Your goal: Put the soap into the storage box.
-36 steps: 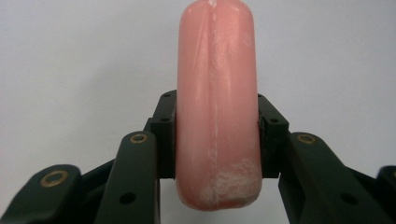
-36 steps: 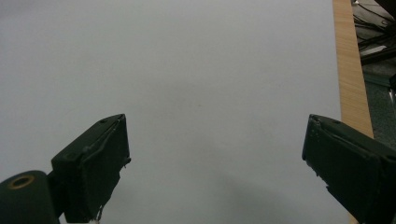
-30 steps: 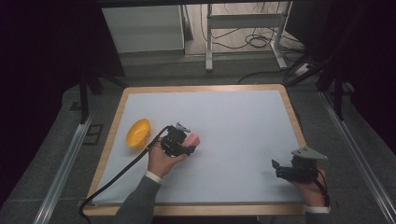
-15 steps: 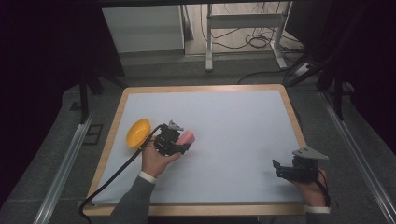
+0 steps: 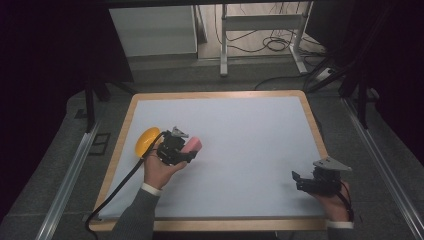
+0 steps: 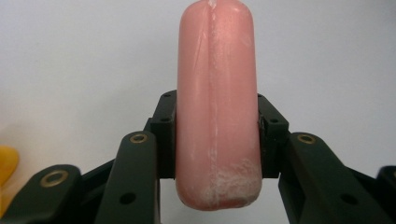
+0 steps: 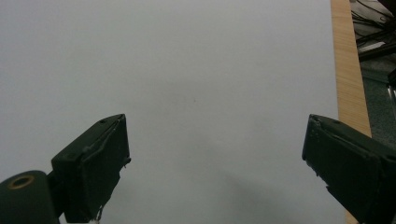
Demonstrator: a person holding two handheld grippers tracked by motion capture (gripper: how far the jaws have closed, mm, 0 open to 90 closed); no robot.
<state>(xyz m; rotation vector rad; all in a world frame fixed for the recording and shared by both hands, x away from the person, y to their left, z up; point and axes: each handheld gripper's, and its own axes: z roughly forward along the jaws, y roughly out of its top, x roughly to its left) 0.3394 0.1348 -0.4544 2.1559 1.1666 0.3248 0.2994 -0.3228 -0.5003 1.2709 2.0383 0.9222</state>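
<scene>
Pink sausage [image 6: 215, 107] is clamped crosswise in the left gripper's [image 5: 181, 150] jaws, just right of the yellow bowl [image 5: 147, 140]; right gripper [image 5: 306, 182] gapes wide, well apart.

The white desk [image 5: 240, 150] is left bare across its middle, its far half and its right side, so wide room for passage is offered there. At the left, near the wooden edge, the way is narrowed by a yellow object [image 5: 146, 140] lying on the surface, with the left tongs [image 5: 187, 150] just beside it, clamped on a pink block [image 5: 193, 145] that juts out past the jaws. Between these and the right tongs [image 5: 300, 181], held with jaws wide apart near the front right corner, a broad open stretch is found. A black cable [image 5: 117, 192] is trailed over the front left edge.
</scene>
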